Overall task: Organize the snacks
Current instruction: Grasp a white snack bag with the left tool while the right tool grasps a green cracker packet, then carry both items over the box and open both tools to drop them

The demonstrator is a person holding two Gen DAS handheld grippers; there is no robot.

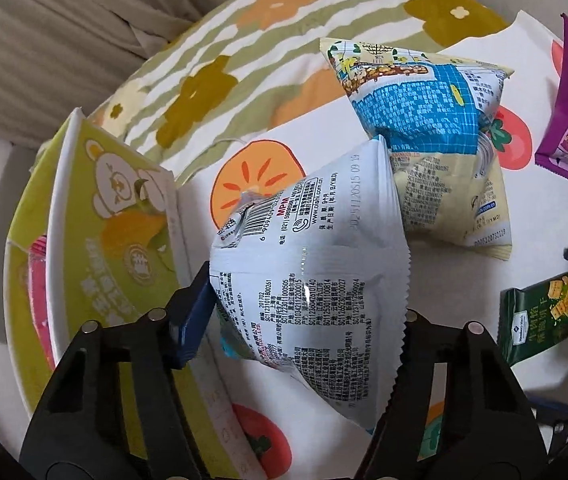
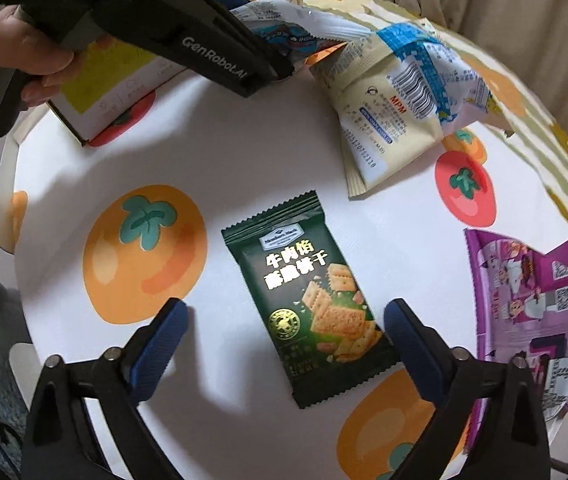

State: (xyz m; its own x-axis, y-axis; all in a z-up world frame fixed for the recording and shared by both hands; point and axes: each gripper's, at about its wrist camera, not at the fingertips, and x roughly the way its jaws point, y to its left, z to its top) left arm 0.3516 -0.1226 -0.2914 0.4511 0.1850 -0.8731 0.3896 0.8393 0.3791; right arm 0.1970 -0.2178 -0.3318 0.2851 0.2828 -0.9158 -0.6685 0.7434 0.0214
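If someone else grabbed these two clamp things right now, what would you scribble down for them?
Left gripper: jaws shut on the white snack bag, held next to the green box.
Right gripper: jaws open, empty, hovering over the dark green cracker packet, which lies flat on the table.
Still on the table: the blue and cream bag and the purple packet.
Done: something pink shows inside the box.
Left: box the white bag, then the other three.
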